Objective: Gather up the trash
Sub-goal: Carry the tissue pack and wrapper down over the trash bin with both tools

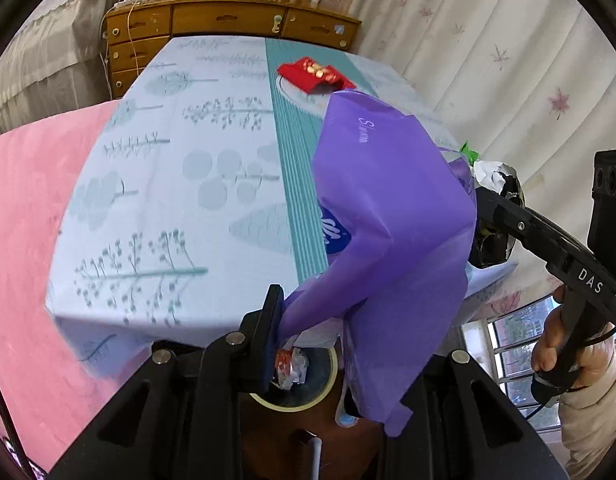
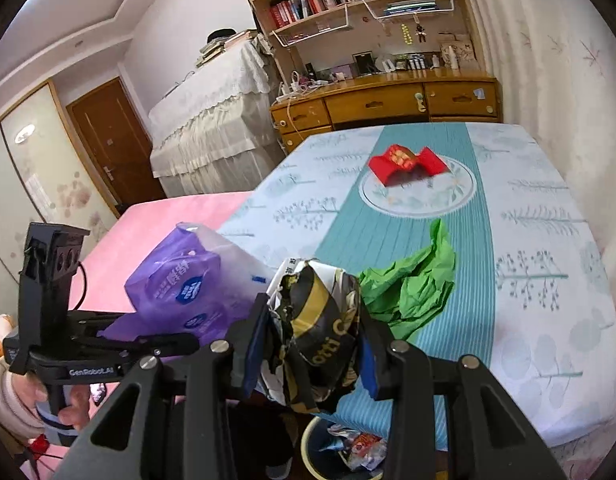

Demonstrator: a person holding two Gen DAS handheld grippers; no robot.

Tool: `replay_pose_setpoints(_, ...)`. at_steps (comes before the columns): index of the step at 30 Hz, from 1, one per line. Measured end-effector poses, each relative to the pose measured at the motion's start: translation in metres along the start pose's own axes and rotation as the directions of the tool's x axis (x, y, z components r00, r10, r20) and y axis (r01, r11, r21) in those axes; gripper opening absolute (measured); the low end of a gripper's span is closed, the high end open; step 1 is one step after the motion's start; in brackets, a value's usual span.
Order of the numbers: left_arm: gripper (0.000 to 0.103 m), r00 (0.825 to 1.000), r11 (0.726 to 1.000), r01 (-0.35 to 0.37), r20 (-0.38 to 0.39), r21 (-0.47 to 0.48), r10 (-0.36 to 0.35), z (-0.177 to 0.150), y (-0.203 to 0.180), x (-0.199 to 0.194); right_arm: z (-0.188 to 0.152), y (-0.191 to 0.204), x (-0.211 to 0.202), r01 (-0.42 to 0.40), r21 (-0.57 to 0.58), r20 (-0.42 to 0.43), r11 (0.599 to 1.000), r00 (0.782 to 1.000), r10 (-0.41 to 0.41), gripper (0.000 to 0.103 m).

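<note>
Bottom centre of each wrist view: left gripper (image 1: 308, 344) clamped on purple plastic bag (image 1: 387, 216), right gripper (image 2: 311, 344) clamped on crumpled black-gold wrapper (image 2: 319, 312), trash bin (image 2: 311, 440) below, green paper (image 2: 411, 288) mid-frame, red packet (image 2: 403, 164) upper on table (image 2: 547, 280).

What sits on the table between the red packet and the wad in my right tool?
A crumpled green paper lies between the red packet and the black-and-gold wad clamped in the right tool; right wrist view shows it.
</note>
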State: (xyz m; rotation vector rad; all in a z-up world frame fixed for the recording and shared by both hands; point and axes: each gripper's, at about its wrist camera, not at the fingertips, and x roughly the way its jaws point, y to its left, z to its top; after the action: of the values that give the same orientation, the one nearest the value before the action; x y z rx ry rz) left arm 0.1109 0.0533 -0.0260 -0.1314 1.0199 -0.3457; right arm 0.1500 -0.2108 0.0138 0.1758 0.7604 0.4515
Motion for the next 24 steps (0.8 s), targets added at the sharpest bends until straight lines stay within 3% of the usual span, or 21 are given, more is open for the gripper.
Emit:
replay_pose_setpoints(4, 0.026, 1.000, 1.000, 0.019, -0.002, 0.008, -0.019, -0.018, -0.004, 0.006, -0.023, 0.001, -0.001, -0.010, -0.001, 0.013, 1.000, 1.000, 0.010, 0.039)
replay_pose_setpoints(13, 0.026, 0.999, 0.994, 0.047, -0.018, 0.097, -0.046, -0.065, -0.006, -0.004, -0.081, 0.032, -0.035, -0.053, -0.162, 0.024, 0.985, 0.998, 0.058, 0.039)
replay_pose_setpoints(19, 0.026, 0.992, 0.990, 0.069, -0.111, 0.123, -0.055, -0.102, 0.002, 0.008, -0.125, 0.047, -0.047, -0.137, -0.184, -0.054, 0.973, 0.990, 0.129, 0.039)
replay_pose_setpoints(24, 0.026, 0.973, 0.989, 0.064, -0.228, 0.133, -0.033, -0.140, 0.005, 0.043, -0.169, 0.046, -0.027, -0.174, -0.171, -0.160, 0.970, 0.976, 0.147, 0.039)
